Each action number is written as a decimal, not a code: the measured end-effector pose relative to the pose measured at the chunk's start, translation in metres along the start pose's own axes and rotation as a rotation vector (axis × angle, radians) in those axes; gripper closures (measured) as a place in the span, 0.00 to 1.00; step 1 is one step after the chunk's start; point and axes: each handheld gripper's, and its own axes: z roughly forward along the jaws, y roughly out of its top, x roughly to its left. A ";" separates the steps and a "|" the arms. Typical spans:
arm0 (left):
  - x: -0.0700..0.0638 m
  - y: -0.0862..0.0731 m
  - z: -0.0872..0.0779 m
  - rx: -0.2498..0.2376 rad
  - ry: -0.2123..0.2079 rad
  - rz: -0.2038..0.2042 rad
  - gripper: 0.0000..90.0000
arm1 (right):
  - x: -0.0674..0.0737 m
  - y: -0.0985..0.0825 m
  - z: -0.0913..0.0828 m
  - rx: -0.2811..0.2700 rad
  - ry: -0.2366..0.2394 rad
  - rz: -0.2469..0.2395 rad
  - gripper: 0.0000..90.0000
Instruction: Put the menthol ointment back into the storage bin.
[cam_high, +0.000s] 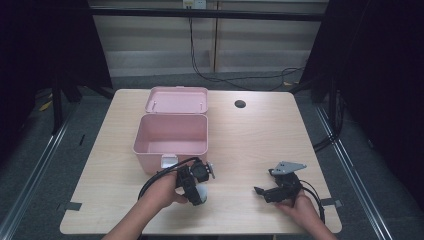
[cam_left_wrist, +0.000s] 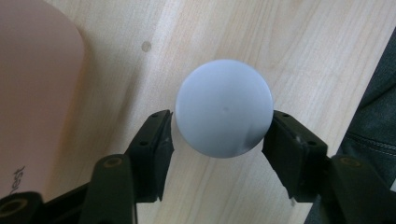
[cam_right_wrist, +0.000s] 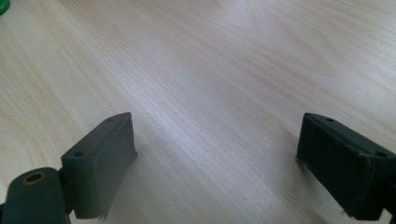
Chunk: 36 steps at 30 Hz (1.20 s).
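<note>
Your left gripper clasps the pale round ball low in the frame; your right gripper gapes over bare table.

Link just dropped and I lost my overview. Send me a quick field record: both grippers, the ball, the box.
left gripper: jaws on either side of the pale ball, at or near contact
pale ball: on or just above the table, near the pink box front
right gripper: open, nothing between jaws, low over bare table
pink box: lid open, tipped back; interior looks empty
table: light wood, dark round hole at far side
</note>
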 end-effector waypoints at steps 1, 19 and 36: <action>0.001 0.001 -0.001 0.010 0.000 0.008 0.50 | 0.000 0.000 0.000 0.000 0.000 0.000 0.12; 0.004 0.010 -0.002 0.029 -0.009 -0.017 0.55 | 0.000 0.000 0.000 0.000 0.000 0.000 0.12; 0.008 0.021 -0.002 0.035 -0.009 -0.086 0.56 | 0.000 0.000 0.000 0.000 0.000 0.000 0.12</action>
